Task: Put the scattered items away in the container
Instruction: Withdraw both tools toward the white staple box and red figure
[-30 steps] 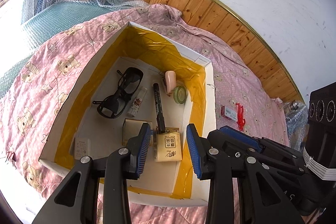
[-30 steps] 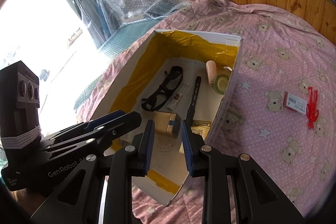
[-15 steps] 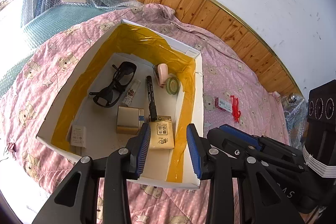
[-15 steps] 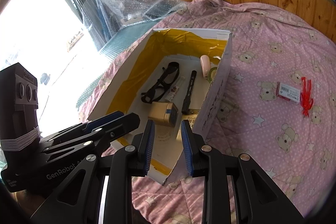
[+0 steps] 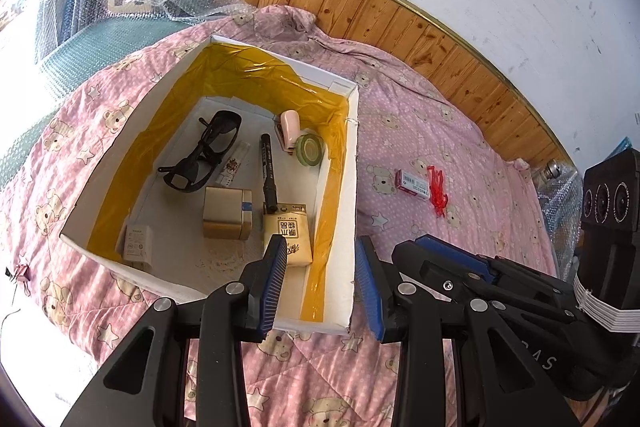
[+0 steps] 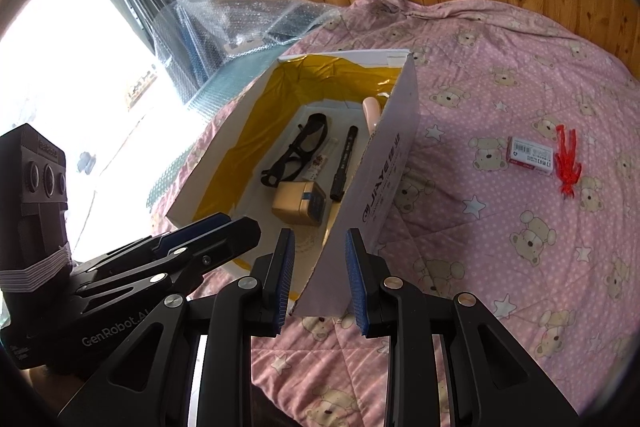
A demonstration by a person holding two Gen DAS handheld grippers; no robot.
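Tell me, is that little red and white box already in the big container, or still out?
Still out. The red and white box lies flat on the pink quilt, beside a red plastic piece, well clear of the white cardboard box.

Daylit, sharp, strongly fisheye-bent.
The window (image 6: 72, 75) at left blows out white; dark vignette rings the corners; soft shadows fall rightward.

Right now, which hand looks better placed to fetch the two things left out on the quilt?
Probably the right. The red-and-white packet and red clip lie right of the box, on the side of the right tongs. Both tongs are open and empty; the left tongs point into the box.
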